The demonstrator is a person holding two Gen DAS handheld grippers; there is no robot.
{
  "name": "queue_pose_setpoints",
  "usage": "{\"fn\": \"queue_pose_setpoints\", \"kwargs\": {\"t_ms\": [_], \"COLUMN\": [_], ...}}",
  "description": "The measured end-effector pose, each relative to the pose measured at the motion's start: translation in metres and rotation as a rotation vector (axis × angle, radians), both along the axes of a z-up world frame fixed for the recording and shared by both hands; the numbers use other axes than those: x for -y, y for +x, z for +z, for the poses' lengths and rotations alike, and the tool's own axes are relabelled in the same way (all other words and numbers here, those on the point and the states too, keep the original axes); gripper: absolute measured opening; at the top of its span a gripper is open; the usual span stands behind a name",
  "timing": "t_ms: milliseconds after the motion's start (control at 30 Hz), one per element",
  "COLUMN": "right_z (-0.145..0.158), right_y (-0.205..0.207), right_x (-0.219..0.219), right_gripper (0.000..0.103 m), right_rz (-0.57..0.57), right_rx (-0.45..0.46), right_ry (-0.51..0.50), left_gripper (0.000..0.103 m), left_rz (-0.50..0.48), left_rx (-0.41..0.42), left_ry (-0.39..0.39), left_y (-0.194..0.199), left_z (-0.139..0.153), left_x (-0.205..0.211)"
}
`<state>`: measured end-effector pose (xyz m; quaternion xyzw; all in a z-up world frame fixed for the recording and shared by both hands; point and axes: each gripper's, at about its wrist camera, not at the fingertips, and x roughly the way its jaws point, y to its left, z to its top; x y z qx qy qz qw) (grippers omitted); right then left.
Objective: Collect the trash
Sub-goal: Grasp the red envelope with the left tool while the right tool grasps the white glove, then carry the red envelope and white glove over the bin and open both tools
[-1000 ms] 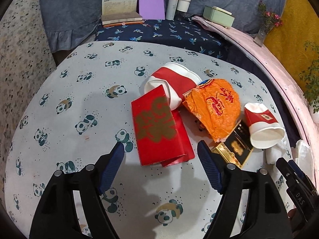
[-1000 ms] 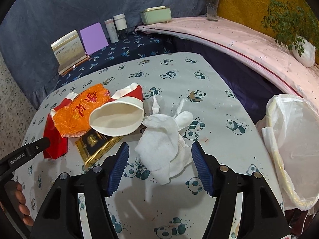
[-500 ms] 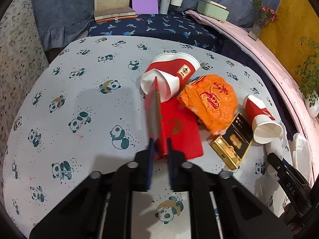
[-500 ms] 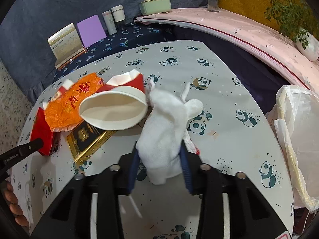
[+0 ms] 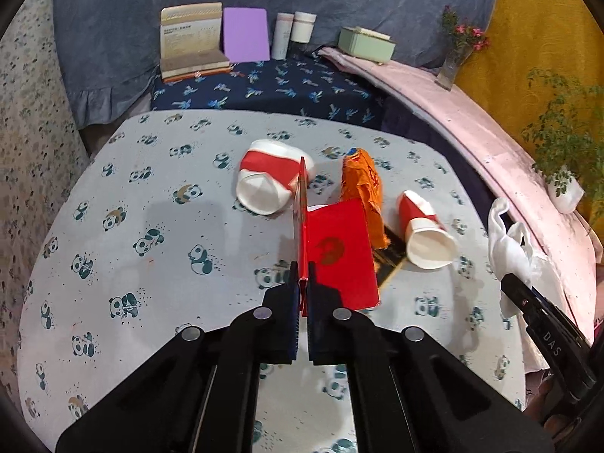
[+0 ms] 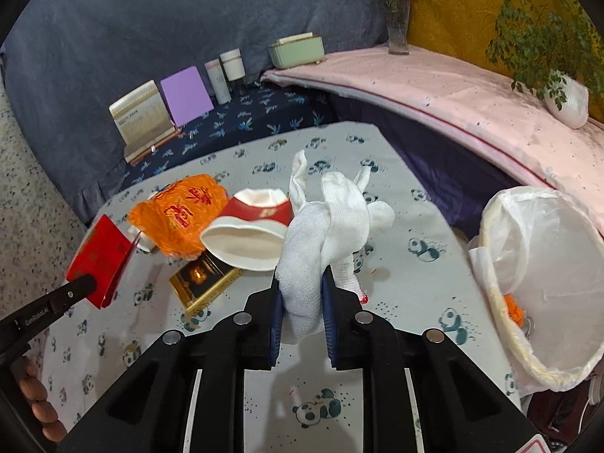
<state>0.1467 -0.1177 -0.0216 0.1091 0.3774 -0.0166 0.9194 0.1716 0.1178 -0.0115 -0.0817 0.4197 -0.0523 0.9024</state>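
My left gripper is shut on a red envelope and holds it lifted above the panda-print table; the envelope also shows in the right wrist view. My right gripper is shut on a white glove, lifted off the table; the glove also shows in the left wrist view. On the table lie an orange wrapper, two red-and-white paper cups and a gold-black box.
A bin lined with a white bag stands at the table's right edge, with orange scrap inside. Behind the table are books, bottles, a green box, a flower vase and a potted plant.
Both grippers were open a second ago, closed on the envelope and the glove, and have since lifted them off the table.
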Motion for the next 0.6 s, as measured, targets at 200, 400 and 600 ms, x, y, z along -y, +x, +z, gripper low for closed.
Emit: {"fn": "queue_pose_setpoints", "kwargs": {"t_ms": [200, 400, 600], "right_z": [0.022, 0.033, 0.035], "right_y": [-0.02, -0.038, -0.055], "right_x": [0.014, 0.036, 0.066], "right_gripper": [0.017, 0.017, 0.017], "right_rz": [-0.023, -0.056, -0.112], "right_rx": [0.049, 0.075, 0.087], "right_ry": [0.002, 0.001, 0.009], "left_gripper": [0.002, 0.002, 0.002], "left_rz": [-0.058, -0.134, -0.203], "left_rx": [0.044, 0.072, 0.08], "left_ry": [0.001, 0.01, 0.022], "left_y": [-0.017, -0.032, -0.04], "left_z": [0.022, 0.035, 0.038], "left_x": [0.027, 0.066, 0.104]}}
